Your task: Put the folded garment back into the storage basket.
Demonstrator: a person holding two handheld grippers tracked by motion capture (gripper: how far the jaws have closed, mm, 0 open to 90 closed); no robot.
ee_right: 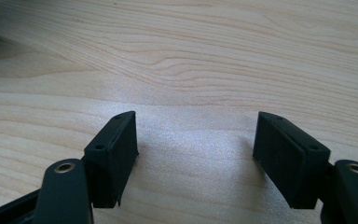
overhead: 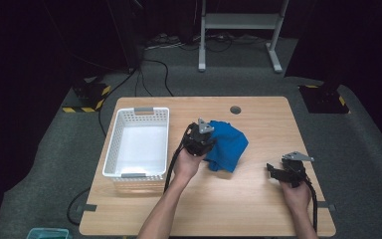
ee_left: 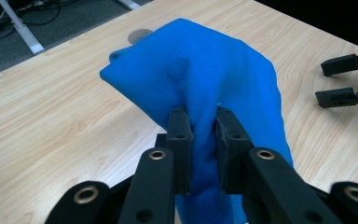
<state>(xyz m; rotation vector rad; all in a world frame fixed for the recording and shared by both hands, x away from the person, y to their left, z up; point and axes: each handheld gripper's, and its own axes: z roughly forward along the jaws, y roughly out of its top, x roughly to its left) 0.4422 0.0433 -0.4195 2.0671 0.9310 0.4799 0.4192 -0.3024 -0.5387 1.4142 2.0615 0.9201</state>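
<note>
One blue cloth [ee_left: 200,79] in the left claw [ee_left: 204,135] (bunched, seemingly part-lifted).

One blue cloth [overhead: 227,144], one white basket [overhead: 113,149], two grippers.

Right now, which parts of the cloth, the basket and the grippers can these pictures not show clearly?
- Cloth: in the left gripper view its lower part is cut off by the bottom edge; in the high view the left gripper covers its left side.
- Basket: in the high view its near wall is too small to read.
- Right gripper: in the high view its jaw tips are small and dark.
</note>
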